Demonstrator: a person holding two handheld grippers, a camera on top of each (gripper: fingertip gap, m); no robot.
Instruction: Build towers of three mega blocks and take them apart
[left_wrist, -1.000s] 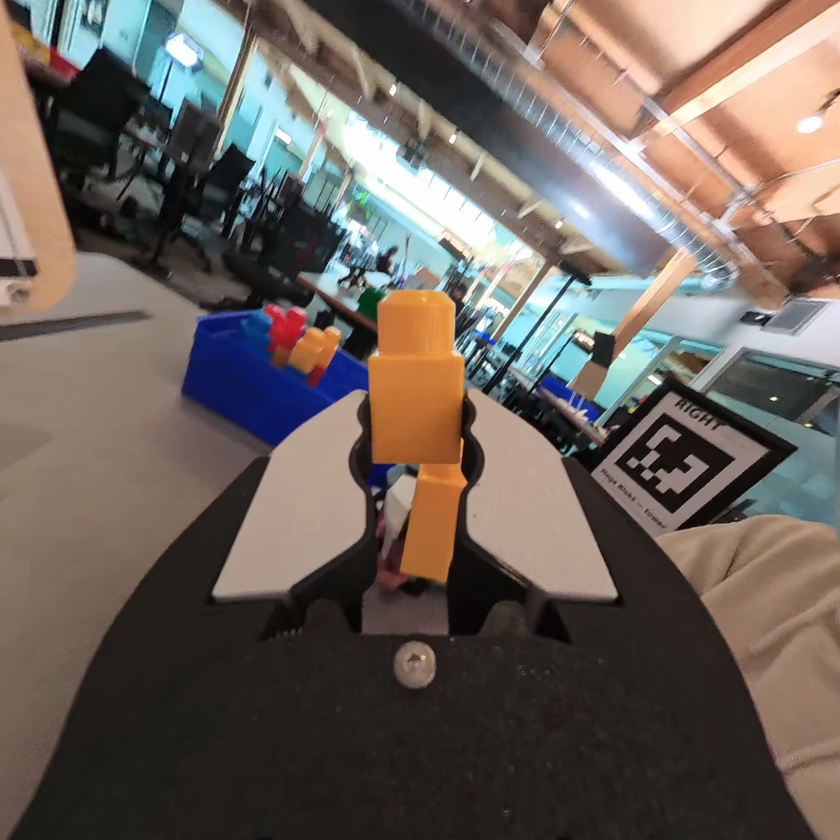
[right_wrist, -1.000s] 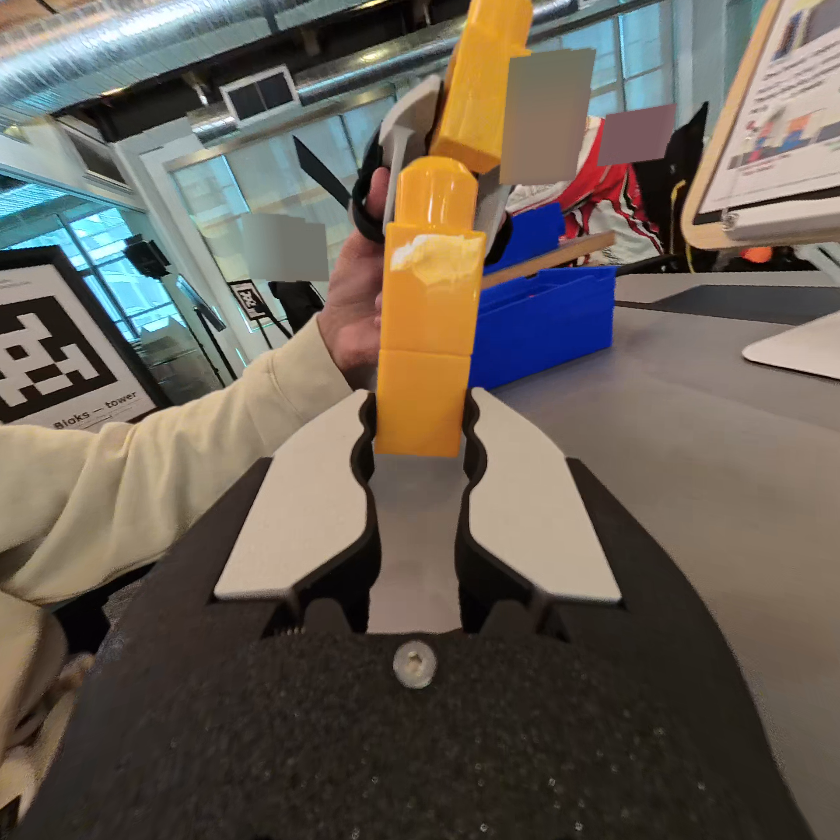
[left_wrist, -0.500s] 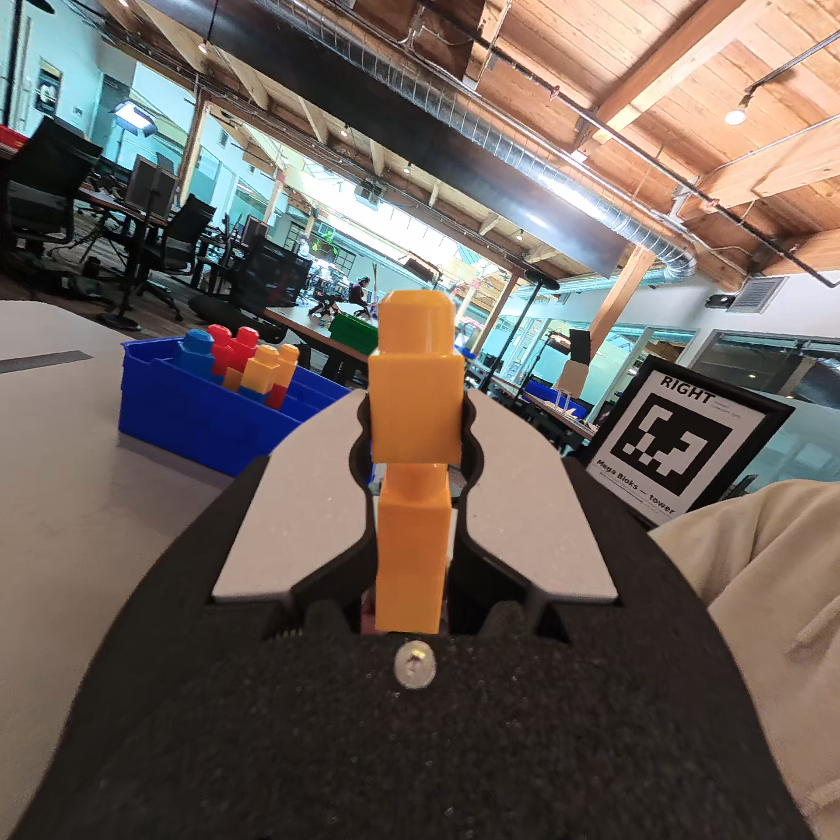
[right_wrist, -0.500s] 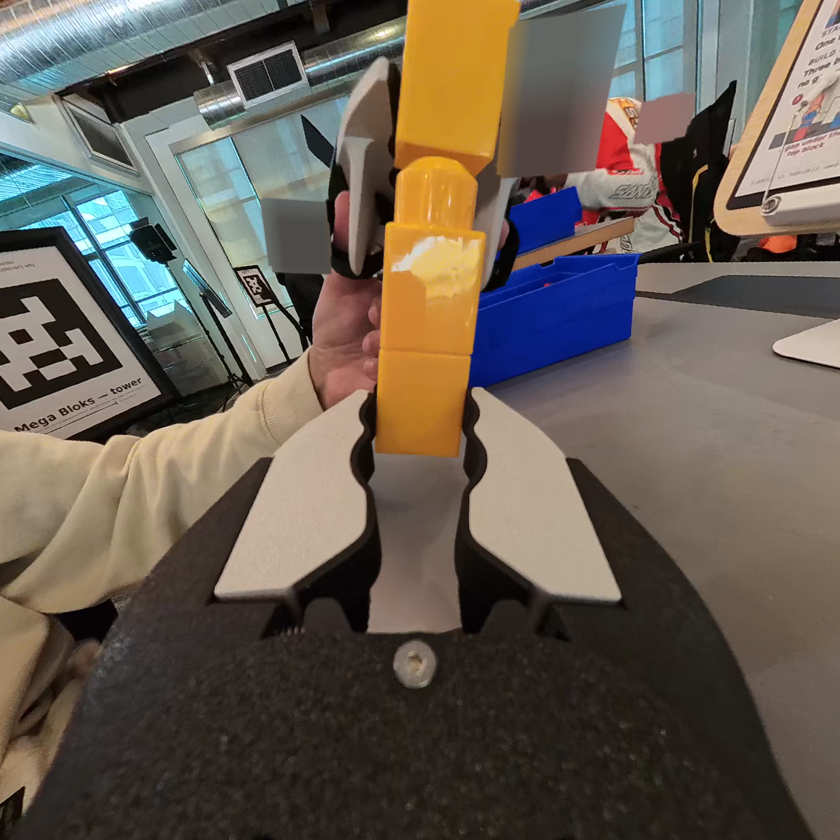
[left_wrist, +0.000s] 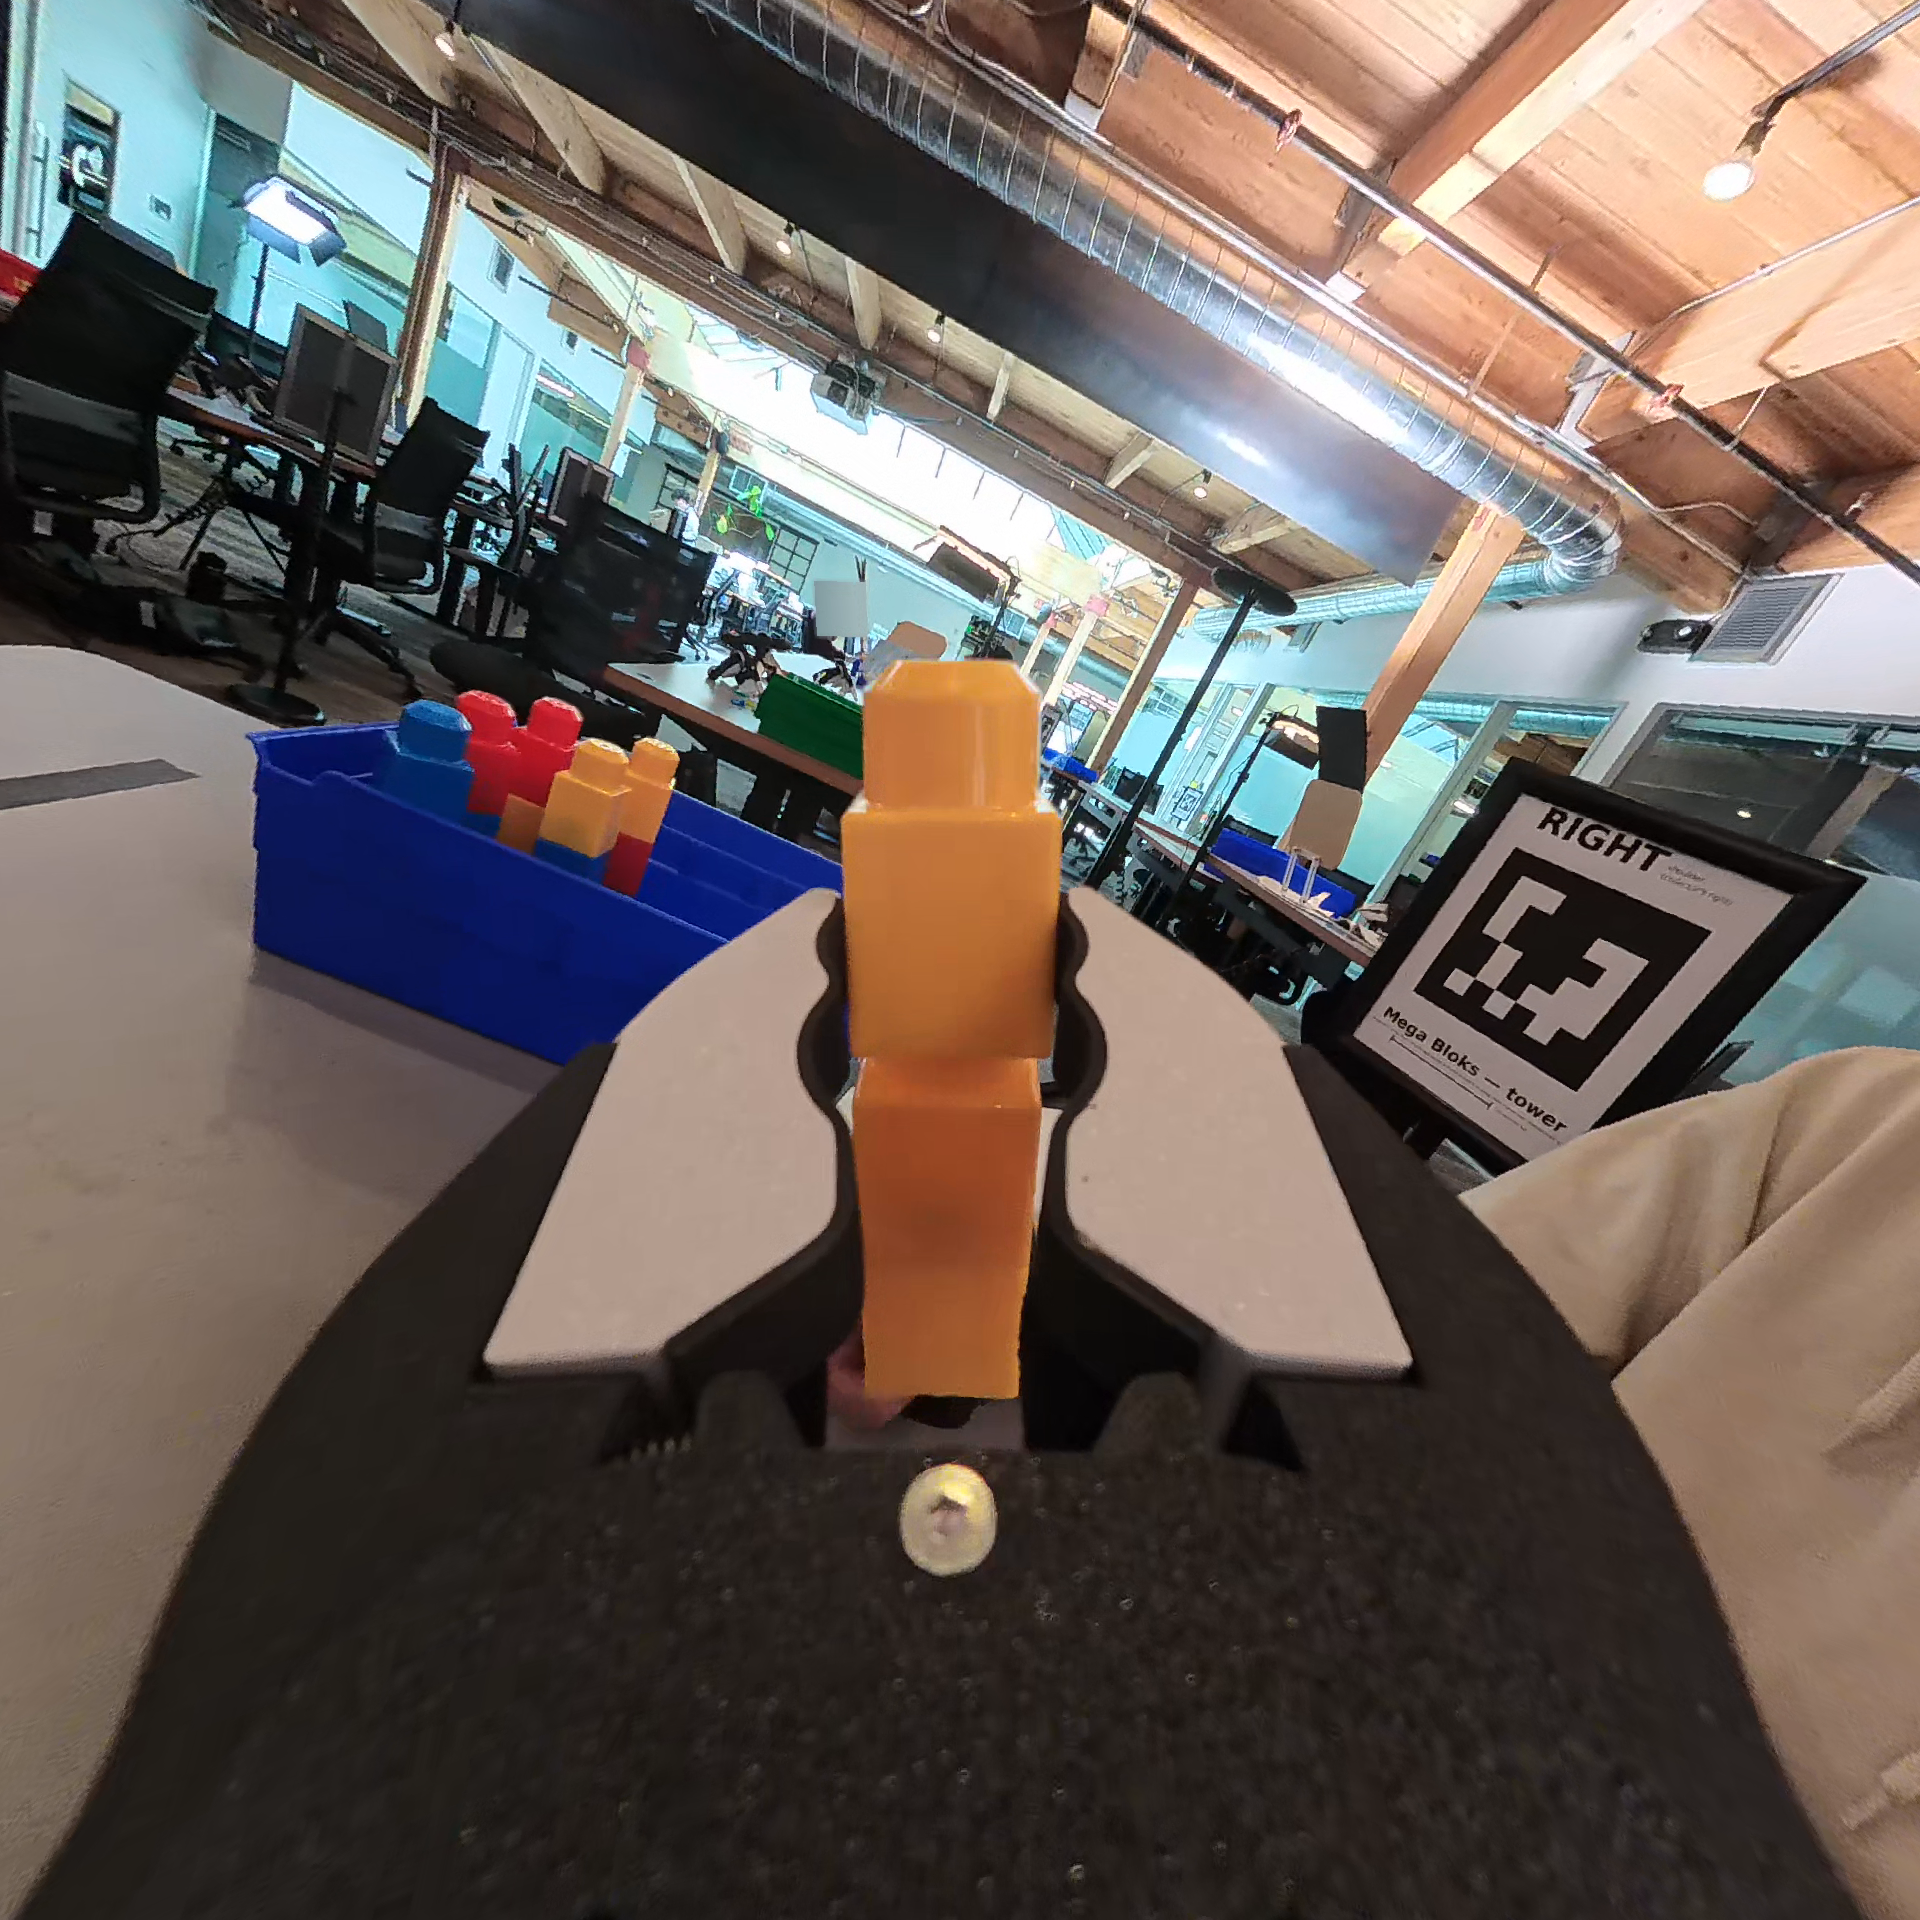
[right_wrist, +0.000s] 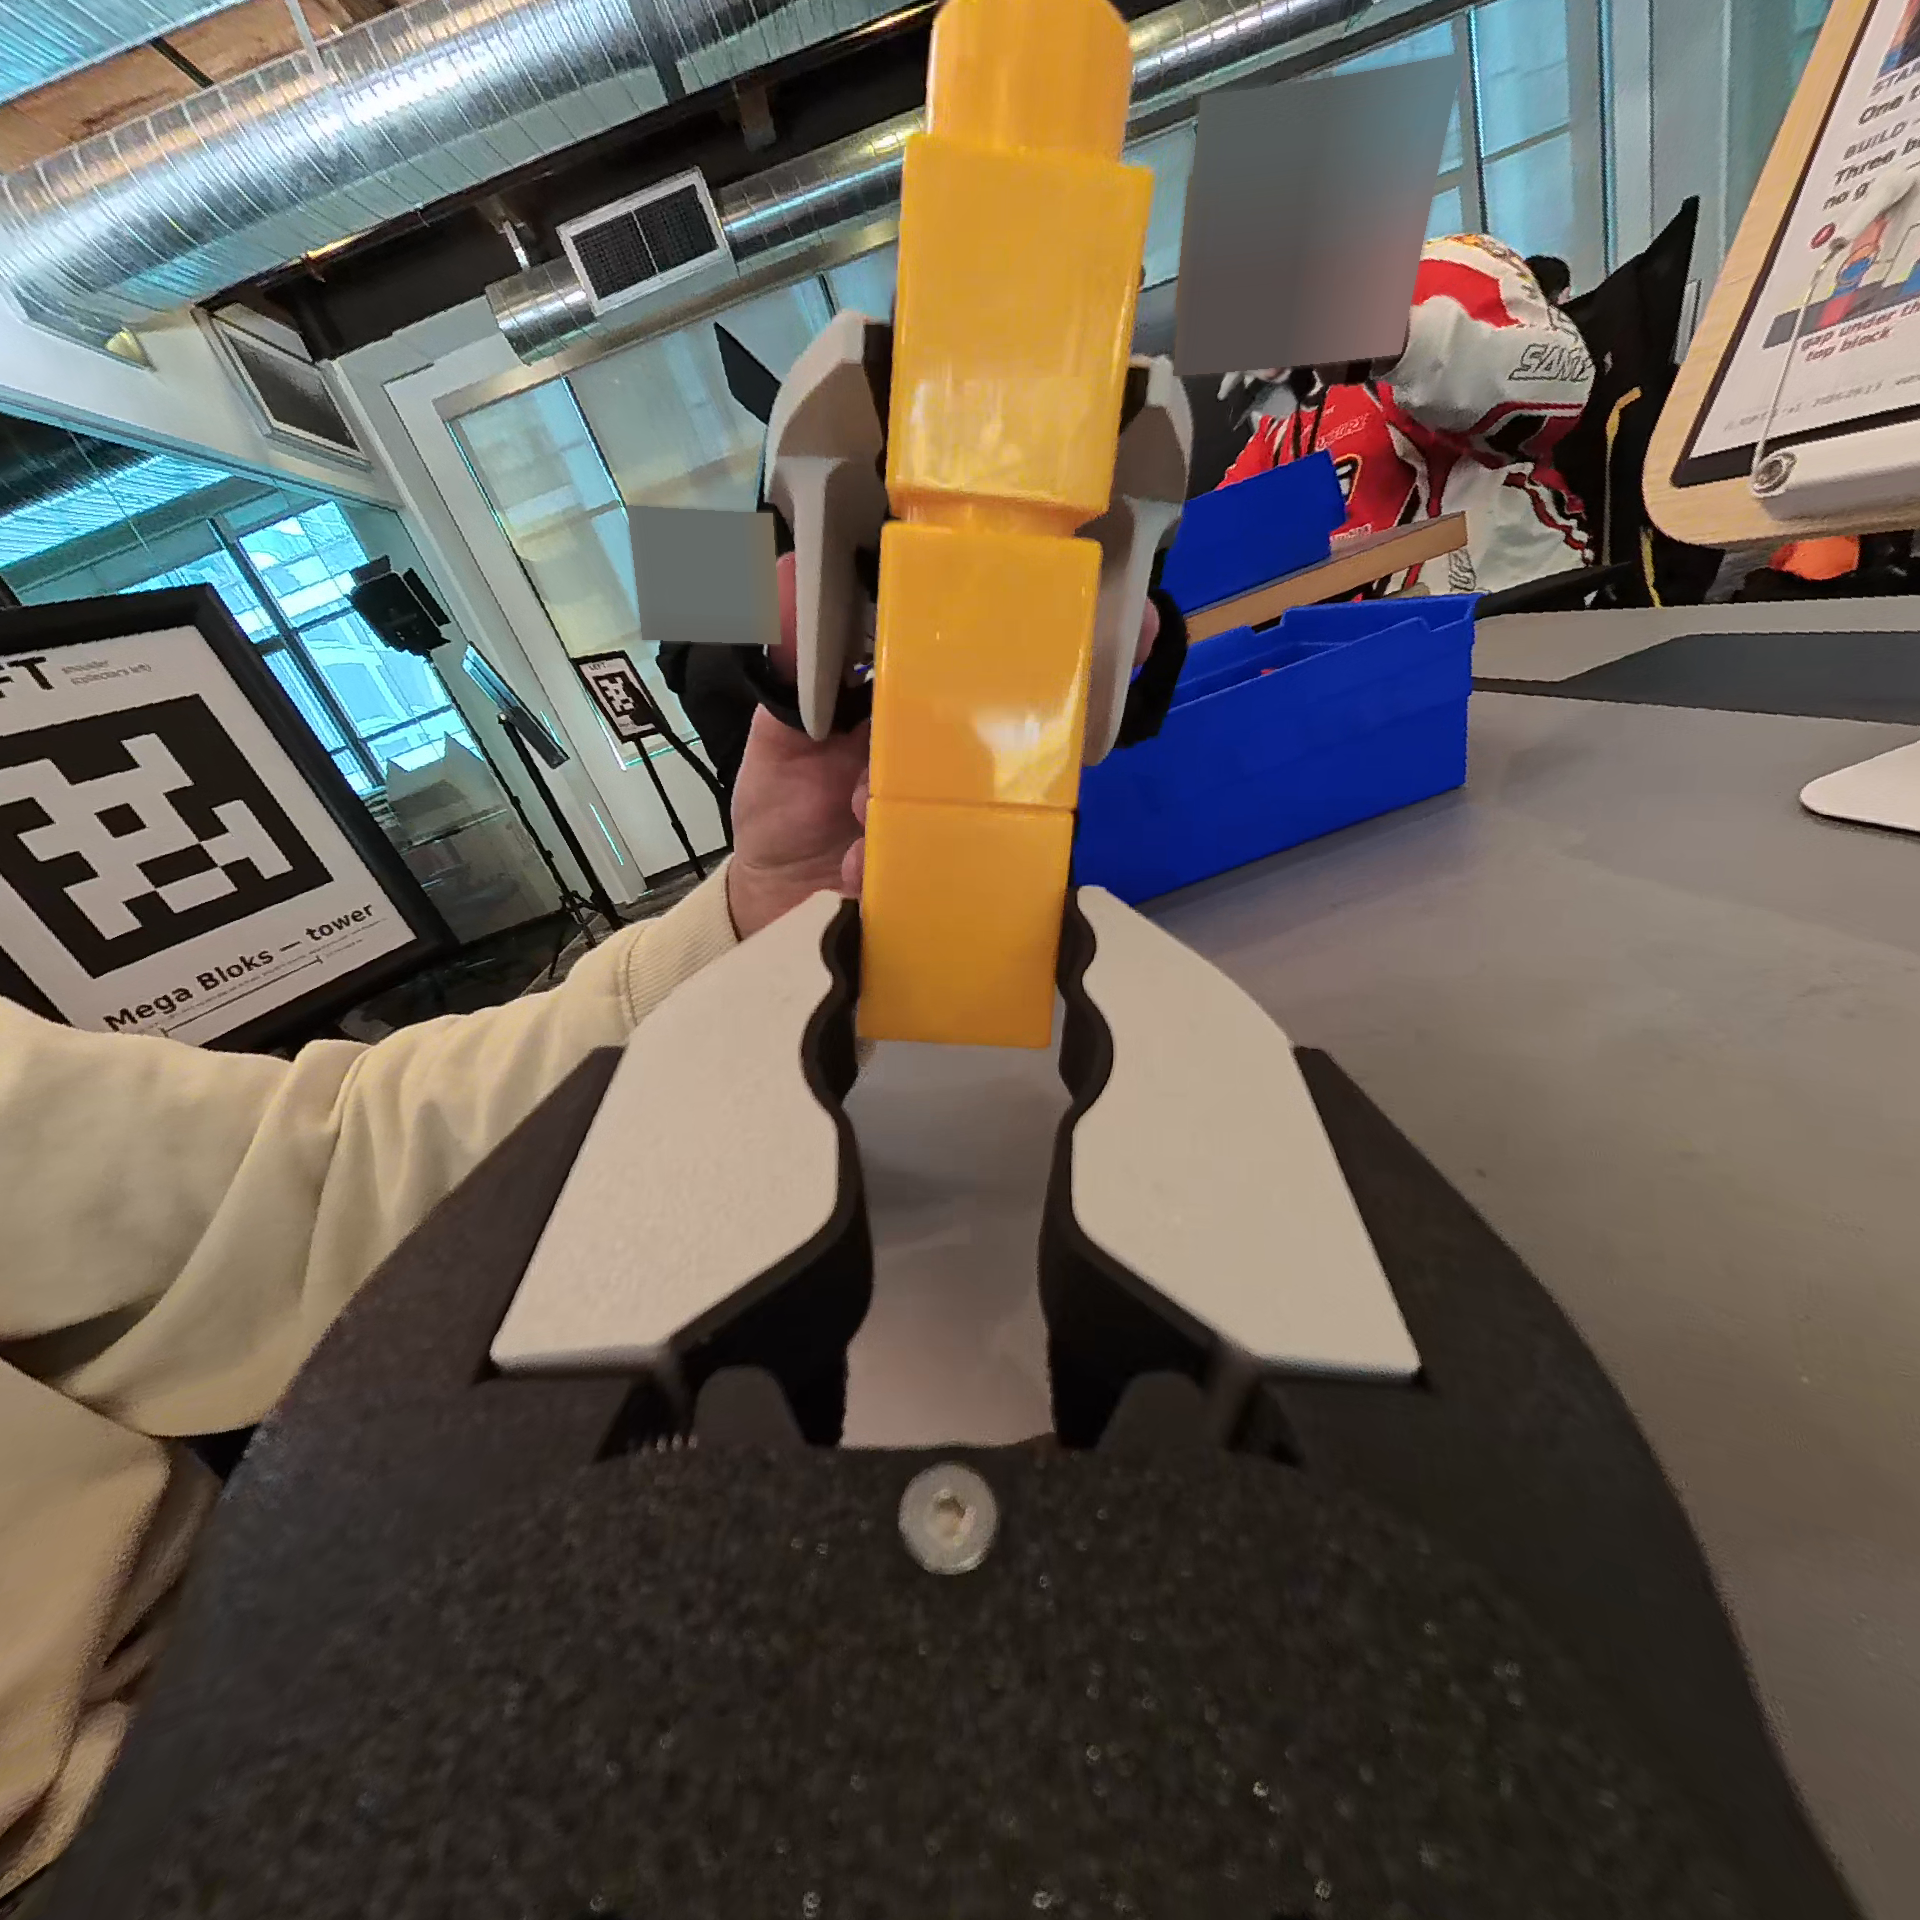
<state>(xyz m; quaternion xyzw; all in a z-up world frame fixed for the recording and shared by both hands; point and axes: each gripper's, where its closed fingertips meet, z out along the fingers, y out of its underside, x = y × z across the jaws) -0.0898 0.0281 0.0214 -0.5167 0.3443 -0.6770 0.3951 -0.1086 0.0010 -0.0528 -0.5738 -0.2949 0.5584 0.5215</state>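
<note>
Alignment matters most now: with the left hand-held gripper (right_wrist: 977, 520) clamped on the top yellow block (right_wrist: 1013, 322) and the right hand-held gripper (right_wrist: 961, 971) pinching the bottom block (right_wrist: 961, 925) above the worktop (right_wrist: 1558, 935), each should press straight along the tower's axis, without twisting.

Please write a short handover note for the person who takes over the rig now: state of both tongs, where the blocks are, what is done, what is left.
Left tongs: shut on the top yellow plastic block of the tower.
Right tongs: shut on the bottom yellow plastic block.
Middle yellow plastic block sits joined on the bottom one; the top block is on it with a thin seam showing.
Tower is held in the air above the grey table. Spare blocks stand in the blue plastic bin.
Done: three blocks stacked.
Left: probably press the top fully, then take apart.
</note>
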